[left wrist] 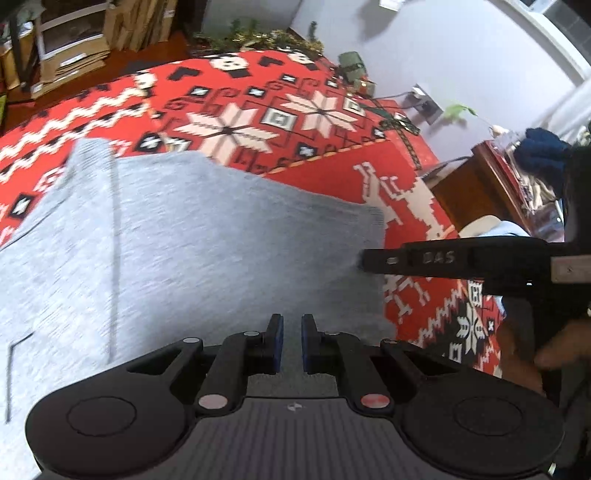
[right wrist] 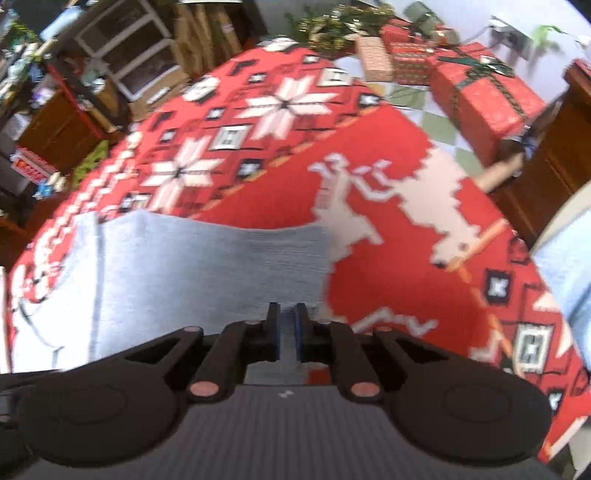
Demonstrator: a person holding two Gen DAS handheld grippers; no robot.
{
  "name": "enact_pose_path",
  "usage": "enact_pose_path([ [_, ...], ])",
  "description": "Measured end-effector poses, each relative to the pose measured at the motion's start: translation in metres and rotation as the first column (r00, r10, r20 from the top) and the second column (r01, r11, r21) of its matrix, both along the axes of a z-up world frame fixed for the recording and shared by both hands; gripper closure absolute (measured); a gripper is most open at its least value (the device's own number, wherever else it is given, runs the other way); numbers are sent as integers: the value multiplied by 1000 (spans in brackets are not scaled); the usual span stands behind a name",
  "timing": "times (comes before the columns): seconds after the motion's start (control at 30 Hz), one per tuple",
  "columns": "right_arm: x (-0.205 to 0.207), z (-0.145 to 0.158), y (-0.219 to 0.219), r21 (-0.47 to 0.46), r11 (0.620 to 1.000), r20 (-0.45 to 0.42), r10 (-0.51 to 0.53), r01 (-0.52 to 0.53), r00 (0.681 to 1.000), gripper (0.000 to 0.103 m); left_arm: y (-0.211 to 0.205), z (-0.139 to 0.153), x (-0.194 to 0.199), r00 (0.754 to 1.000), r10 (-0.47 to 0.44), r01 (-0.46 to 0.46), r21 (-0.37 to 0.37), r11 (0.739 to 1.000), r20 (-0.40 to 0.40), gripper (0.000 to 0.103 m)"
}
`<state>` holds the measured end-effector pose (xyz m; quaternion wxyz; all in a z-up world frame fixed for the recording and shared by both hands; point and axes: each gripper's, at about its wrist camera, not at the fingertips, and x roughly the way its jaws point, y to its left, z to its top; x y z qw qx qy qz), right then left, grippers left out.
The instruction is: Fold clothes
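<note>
A grey knit garment (left wrist: 192, 236) lies spread on a red patterned blanket (left wrist: 258, 110), blurred by motion. My left gripper (left wrist: 292, 343) is over its near edge, jaws almost together with grey cloth in the narrow gap. My right gripper (left wrist: 364, 258) comes in from the right as a thin black bar, its tip at the garment's right ribbed edge. In the right wrist view that gripper (right wrist: 286, 332) shows the same narrow gap filled with the grey garment (right wrist: 207, 266), whose right edge runs under the right finger.
The red blanket (right wrist: 388, 277) with white deer and star patterns covers the whole surface. Wrapped red gift boxes (right wrist: 480, 92) and greenery (right wrist: 332, 22) sit at the far end. Wooden furniture (left wrist: 491, 184) stands at the right. A hand (left wrist: 554, 350) shows at the right edge.
</note>
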<state>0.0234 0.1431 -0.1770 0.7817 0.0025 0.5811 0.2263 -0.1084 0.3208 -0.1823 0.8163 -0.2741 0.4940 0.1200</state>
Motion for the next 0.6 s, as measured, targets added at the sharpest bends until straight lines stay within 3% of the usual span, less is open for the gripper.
enact_pose_path([
  [0.07, 4, -1, -8, -12, 1000, 5, -11, 11, 1000, 91, 6, 2, -13, 1000, 27, -27, 5, 1000, -7, 92],
  [0.2, -1, 11, -7, -27, 999, 35, 26, -25, 999, 91, 21, 8, -50, 993, 120, -120, 24, 992, -13, 84],
  [0.33, -18, 23, 19, -31, 993, 31, 115, -114, 993, 91, 38, 16, -106, 967, 251, -249, 57, 967, -36, 83],
  [0.47, -48, 37, 66, -14, 974, 32, 226, -226, 973, 91, 57, 22, -172, 912, 404, -398, 81, 914, -71, 80],
  [0.6, -88, 46, 118, 2, 943, 27, 333, -333, 943, 90, 72, 22, -240, 827, 553, -544, 101, 833, -103, 80],
])
